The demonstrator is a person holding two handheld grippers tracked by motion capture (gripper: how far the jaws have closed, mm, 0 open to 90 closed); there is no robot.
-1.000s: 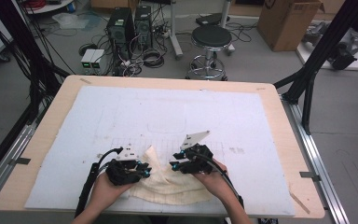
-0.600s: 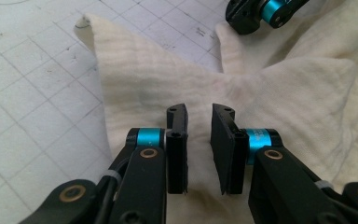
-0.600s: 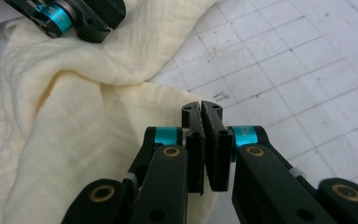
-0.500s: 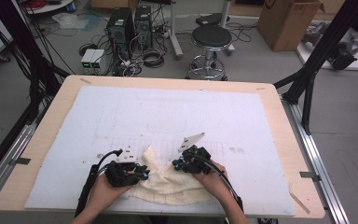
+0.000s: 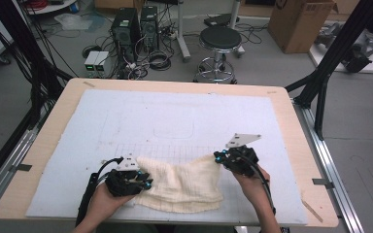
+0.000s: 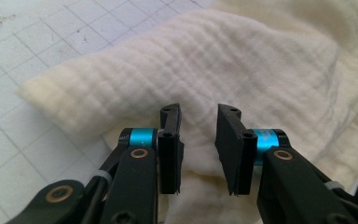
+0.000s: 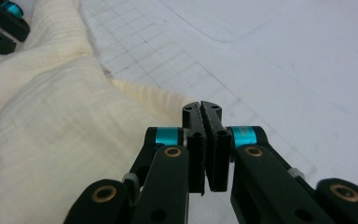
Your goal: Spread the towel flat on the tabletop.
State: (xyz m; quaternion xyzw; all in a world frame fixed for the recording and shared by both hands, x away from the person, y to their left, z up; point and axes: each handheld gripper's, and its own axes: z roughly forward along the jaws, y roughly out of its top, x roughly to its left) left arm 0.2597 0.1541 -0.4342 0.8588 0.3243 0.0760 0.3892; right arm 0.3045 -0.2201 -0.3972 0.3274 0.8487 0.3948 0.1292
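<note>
White gridded mat [image 5: 141, 121] carries a cream cloth [image 5: 184, 183]. Left gripper [image 6: 199, 122], jaws just opening, stands apart over it; right gripper [image 7: 201, 108] pinches its corner.

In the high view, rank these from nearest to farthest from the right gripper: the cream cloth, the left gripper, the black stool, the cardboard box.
1. cream cloth: right beside the right gripper, its corner at the shut jaws.
2. left gripper: across the cloth, at the table's near left.
3. black stool: on the floor beyond the table's far edge.
4. cardboard box: farther back, at the upper right.
</note>
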